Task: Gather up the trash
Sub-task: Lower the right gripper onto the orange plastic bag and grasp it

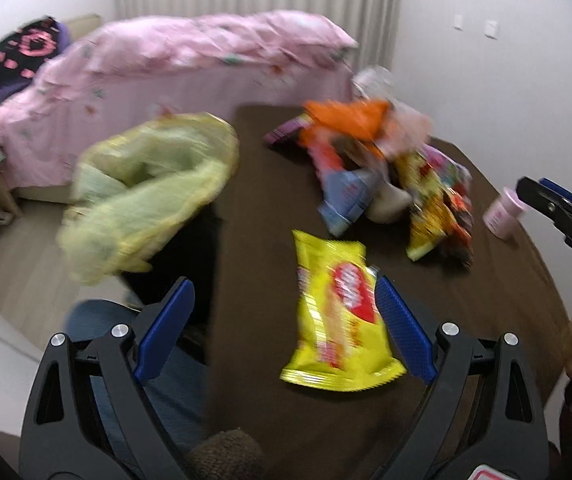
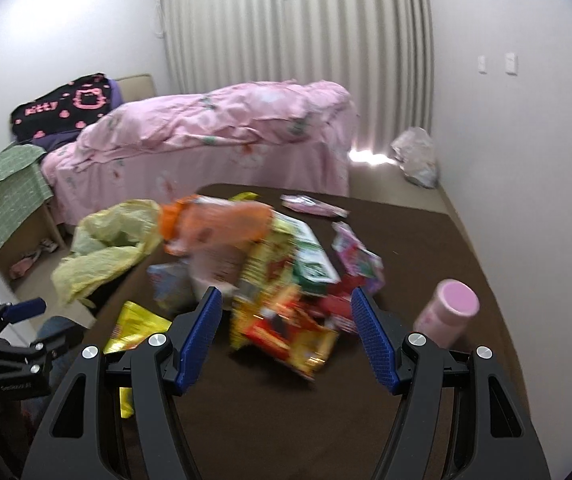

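Observation:
A yellow snack packet [image 1: 338, 316] with a red logo lies flat on the dark brown table [image 1: 261, 208], between the fingers of my open left gripper [image 1: 283, 308]. Farther back sits a heap of wrappers [image 1: 386, 176], orange, blue, yellow and red. A pale yellow-green plastic bag [image 1: 145, 188] gapes open at the table's left edge. My open right gripper [image 2: 286, 320] hovers just short of the red-and-yellow wrapper [image 2: 286, 320] at the front of the heap [image 2: 269, 248]. The yellow packet [image 2: 133, 328] and the bag [image 2: 105, 244] lie to its left.
A pink cup with a lid [image 2: 450, 312] stands on the table at the right. Behind the table is a bed with a pink cover [image 2: 221, 132]. A crumpled white bag [image 2: 416, 156] lies on the floor by the curtain. A person's denim-clad leg [image 1: 125, 344] shows below the table's left edge.

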`<state>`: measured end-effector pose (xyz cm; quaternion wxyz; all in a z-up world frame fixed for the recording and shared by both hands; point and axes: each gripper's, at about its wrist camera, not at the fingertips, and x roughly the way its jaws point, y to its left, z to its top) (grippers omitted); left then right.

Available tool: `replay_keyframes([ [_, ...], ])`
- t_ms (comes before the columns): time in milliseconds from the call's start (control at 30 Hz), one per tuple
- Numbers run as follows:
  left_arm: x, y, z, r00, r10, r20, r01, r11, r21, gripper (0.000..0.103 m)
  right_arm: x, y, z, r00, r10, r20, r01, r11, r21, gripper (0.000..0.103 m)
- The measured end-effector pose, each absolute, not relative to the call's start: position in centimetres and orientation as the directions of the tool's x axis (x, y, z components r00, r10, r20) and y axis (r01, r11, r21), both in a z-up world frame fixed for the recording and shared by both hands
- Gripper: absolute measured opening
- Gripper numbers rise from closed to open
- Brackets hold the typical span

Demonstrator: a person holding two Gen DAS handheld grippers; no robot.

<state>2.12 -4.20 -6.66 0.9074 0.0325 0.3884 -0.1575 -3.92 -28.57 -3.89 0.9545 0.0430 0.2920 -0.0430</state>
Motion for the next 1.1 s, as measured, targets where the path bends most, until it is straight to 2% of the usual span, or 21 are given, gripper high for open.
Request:
replay_keyframes([
  [100, 2.7, -5.6, -7.8, 0.633, -0.277, -0.723, 0.337, 0.939, -0.065, 0.093, -3.6, -30.3, -5.0, 0.803, -0.061, -0.593, 0.132, 0.988, 0.078, 0.063],
  [200, 3.3, -6.5, -8.8, 0.616, -0.260, -0.744, 0.337, 0.940, -0.049, 0.093, -3.4, -31.5, -6.1, 0.783, -0.067, -0.619, 0.151, 0.985, 0.085, 0.063],
  [300, 3.8, -6.0, -9.2, 0.576, -0.286, -0.766, 0.335, 0.937, -0.099, 0.092, -3.4, -31.9, -6.6, 0.783, -0.067, -0.618, 0.151, 0.985, 0.086, 0.063],
  [467, 4.3, -4.0, -8.1, 0.627, -0.291, -0.722, 0.291, 0.948, -0.129, 0.090, -0.7, -30.1, -4.0, 0.813, 0.034, -0.581, 0.023, 0.996, 0.090, 0.063],
  [633, 5.7, -2.6, -8.7, 0.591, -0.300, -0.749, 0.255, 0.950, -0.180, 0.081, 5.2, -24.8, -0.1, 0.822, 0.203, -0.532, -0.207, 0.977, 0.053, 0.063],
  [733, 5.5, -2.4, -8.9, 0.583, -0.316, -0.748, 0.268, 0.945, -0.190, 0.079, 8.3, -21.4, -0.3, 0.796, 0.230, -0.560, -0.284, 0.959, -0.008, 0.063],
  [833, 5.2, -2.1, -9.0, 0.577, -0.340, -0.743, 0.290, 0.935, -0.203, 0.077, 11.1, -19.2, -2.2, 0.762, 0.179, -0.622, -0.295, 0.952, -0.087, 0.063],
  [900, 4.9, -2.1, -9.1, 0.576, -0.347, -0.740, 0.298, 0.932, -0.206, 0.075, 11.9, -19.4, -3.3, 0.740, 0.164, -0.652, -0.290, 0.953, -0.090, 0.058],
  [967, 5.0, -1.8, -9.3, 0.572, -0.355, -0.739, 0.299, 0.930, -0.216, 0.074, 11.4, -20.3, -3.9, 0.726, 0.162, -0.668, -0.278, 0.958, -0.071, 0.034],
  [1100, 5.3, -1.6, -9.7, 0.555, -0.376, -0.742, 0.287, 0.924, -0.253, 0.070, 8.7, -22.7, -3.7, 0.728, 0.179, -0.662, -0.274, 0.961, -0.042, 0.013],
])
